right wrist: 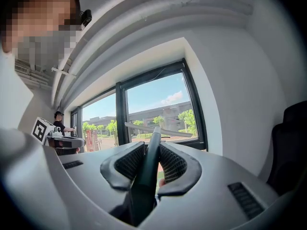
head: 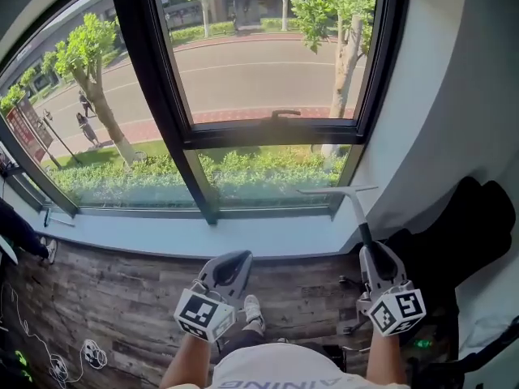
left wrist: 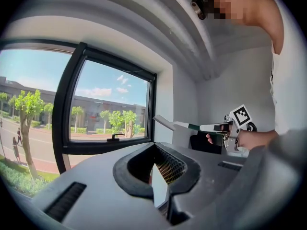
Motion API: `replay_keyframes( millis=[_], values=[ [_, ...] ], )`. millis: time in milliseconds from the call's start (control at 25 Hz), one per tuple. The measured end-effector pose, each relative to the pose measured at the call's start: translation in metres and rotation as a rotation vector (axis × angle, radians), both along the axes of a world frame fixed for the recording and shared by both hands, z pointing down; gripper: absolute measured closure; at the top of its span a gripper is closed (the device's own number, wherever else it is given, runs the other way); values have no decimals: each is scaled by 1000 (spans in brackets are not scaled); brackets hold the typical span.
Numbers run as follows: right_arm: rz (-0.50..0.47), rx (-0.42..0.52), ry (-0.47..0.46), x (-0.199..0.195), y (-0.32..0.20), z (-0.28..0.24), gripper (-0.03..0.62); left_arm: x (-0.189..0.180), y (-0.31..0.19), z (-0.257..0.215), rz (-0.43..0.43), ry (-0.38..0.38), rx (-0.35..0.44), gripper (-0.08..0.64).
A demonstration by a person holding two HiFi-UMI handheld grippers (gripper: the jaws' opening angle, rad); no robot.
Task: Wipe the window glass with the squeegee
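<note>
The squeegee [head: 353, 203] has a dark handle and a pale blade that sits level in front of the lower right corner of the window glass [head: 268, 55]. I cannot tell if the blade touches the pane. My right gripper [head: 375, 251] is shut on the handle, which runs up between its jaws in the right gripper view, where the gripper [right wrist: 152, 146] points at the glass. My left gripper [head: 237, 256] hangs above the floor left of it, jaws together with nothing in them. In the left gripper view that gripper [left wrist: 154, 147] points towards the squeegee [left wrist: 178, 124].
A black frame divides the window, with a handle [head: 284, 113] on the middle bar. Below it runs a pale sill [head: 162, 235]. A black bag or seat [head: 474, 233] fills the right corner by the white wall. Cables [head: 69, 361] lie on the wooden floor at left.
</note>
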State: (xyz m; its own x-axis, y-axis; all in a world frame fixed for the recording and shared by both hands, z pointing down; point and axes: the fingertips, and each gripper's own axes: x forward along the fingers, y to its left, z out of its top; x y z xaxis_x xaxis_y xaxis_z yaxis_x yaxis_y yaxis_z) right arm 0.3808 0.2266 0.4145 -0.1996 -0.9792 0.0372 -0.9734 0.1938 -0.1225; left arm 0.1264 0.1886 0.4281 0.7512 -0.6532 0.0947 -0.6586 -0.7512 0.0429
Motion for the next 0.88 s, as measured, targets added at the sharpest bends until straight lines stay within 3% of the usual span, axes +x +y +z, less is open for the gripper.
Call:
replay_keyframes(
  millis=[200,400,680,880],
  values=[
    [35,6,25,-1,-48,-4,494,2,-51,-4,49,7,38,545],
    [33,9,56,-26,-114,-10,494,-19,-114,-6,52,-13,72,545],
    [74,51,128,-68,-198,-31,494,-50,-199,-11,96,-15,58,545],
    [99,19,145,-77,-232,-21,494,-58,-244,-5,124,-3,44,545]
  ],
)
